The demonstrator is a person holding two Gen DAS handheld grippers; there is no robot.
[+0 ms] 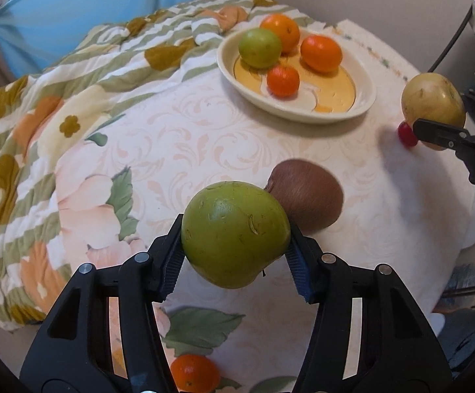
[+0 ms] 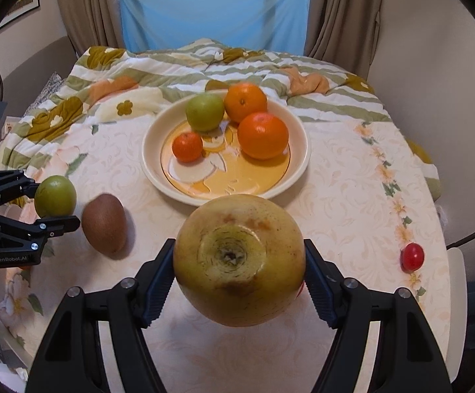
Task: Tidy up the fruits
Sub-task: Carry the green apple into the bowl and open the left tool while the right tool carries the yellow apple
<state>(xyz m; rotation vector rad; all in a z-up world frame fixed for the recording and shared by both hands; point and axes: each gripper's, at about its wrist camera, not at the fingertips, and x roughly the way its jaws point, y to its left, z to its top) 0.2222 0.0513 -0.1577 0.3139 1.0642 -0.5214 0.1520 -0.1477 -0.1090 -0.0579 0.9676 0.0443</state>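
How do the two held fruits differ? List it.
Colour: the green fruit is plain green; the yellow fruit is yellowish with brown blotches.
Holder: the green fruit sits in the left hand-held gripper; the yellow fruit in the right hand-held gripper.
Neighbour: the kiwi lies by the green fruit; the cherry tomato lies by the yellow fruit.
Both are round and clamped.

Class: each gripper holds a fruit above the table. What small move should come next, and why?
Probably carry both toward the plate: the left gripper grips a green fruit, the right gripper a yellow fruit, and the plate's near side looks free.
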